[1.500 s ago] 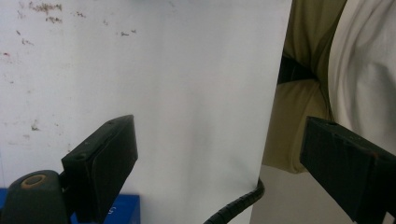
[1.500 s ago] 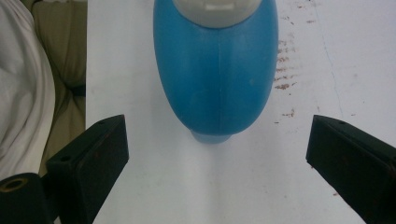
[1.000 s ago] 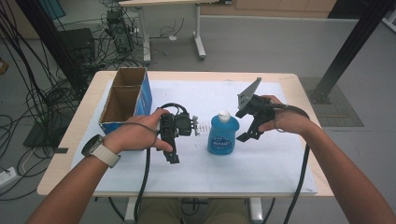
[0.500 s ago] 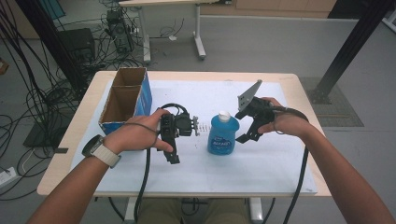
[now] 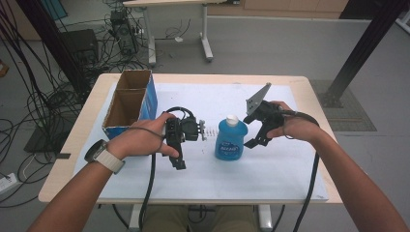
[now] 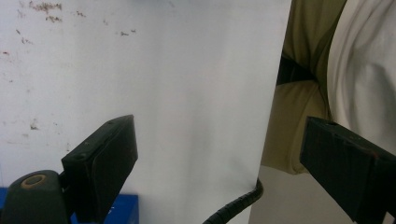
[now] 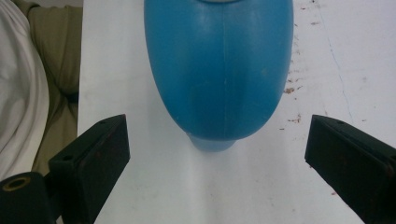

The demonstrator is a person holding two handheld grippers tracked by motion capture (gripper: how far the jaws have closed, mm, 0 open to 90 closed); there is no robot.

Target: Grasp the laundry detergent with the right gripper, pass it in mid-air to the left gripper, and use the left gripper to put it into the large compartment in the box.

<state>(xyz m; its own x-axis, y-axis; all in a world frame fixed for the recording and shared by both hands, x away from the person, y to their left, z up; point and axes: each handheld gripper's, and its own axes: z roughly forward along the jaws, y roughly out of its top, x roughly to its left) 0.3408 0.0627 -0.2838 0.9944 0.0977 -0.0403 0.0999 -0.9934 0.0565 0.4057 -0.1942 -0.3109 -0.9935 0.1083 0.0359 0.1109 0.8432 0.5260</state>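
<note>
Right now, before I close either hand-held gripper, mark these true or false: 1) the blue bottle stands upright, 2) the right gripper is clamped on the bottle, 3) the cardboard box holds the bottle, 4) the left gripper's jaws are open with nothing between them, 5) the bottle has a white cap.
1) True: the blue bottle stands upright on the white mat.
2) False: the right hand-held gripper has its jaws open on either side of the bottle, not touching it.
3) False: the cardboard box is open and apart from the bottle, at the table's left.
4) True: the left hand-held gripper is open over bare mat.
5) True: the white cap is on top.
</note>
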